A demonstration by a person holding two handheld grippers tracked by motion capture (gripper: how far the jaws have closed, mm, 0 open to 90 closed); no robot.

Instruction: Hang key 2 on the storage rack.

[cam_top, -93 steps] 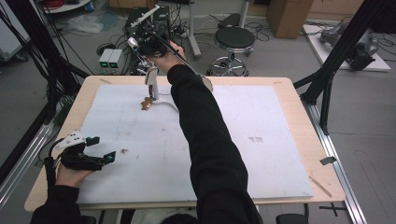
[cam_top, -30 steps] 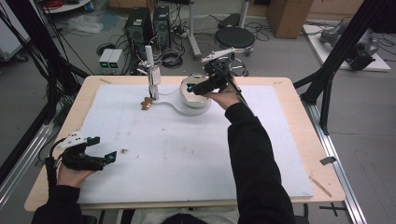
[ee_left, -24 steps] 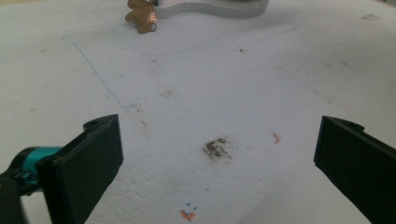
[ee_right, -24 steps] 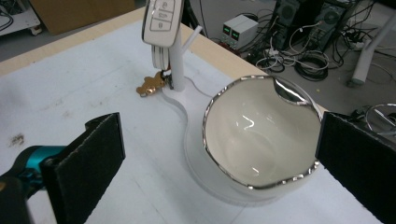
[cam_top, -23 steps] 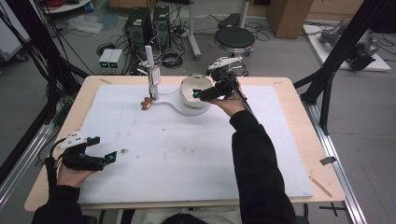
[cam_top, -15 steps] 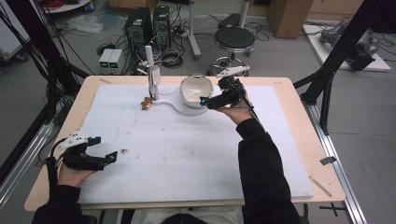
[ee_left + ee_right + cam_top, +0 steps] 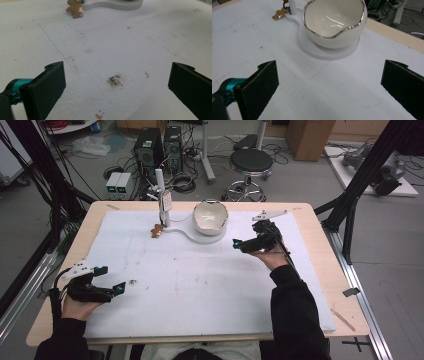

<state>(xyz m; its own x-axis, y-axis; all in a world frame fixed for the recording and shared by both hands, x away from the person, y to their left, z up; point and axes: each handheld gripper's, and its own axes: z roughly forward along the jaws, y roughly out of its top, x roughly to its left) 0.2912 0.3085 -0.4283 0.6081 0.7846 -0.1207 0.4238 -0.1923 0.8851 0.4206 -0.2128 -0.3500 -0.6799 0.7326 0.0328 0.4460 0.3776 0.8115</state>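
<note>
— What sits at the centre of things?

— A white bowl with a wavy silver rim, upright and empty, on the round end of a flat white stand. It is at the far middle of the tabletop, which carries a white sheet.

— And beside the bowl?

— The stand curves left to a thin white post. A small brown gingerbread-man charm lies at the foot of the post, touching the stand's edge.

— Where are the tongs?

— The right tongs are held just right of the bowl, near it but apart, pointing towards it. In the right gripper view their jaws stand wide apart with nothing between them, the bowl ahead. The left tongs rest at the near left of the sheet, well apart from the bowl, also spread wide and empty. In the left gripper view a dark smudge marks the sheet between the jaws.

— Beyond the tabletop?

— A black stool and computer towers on the floor.
</note>
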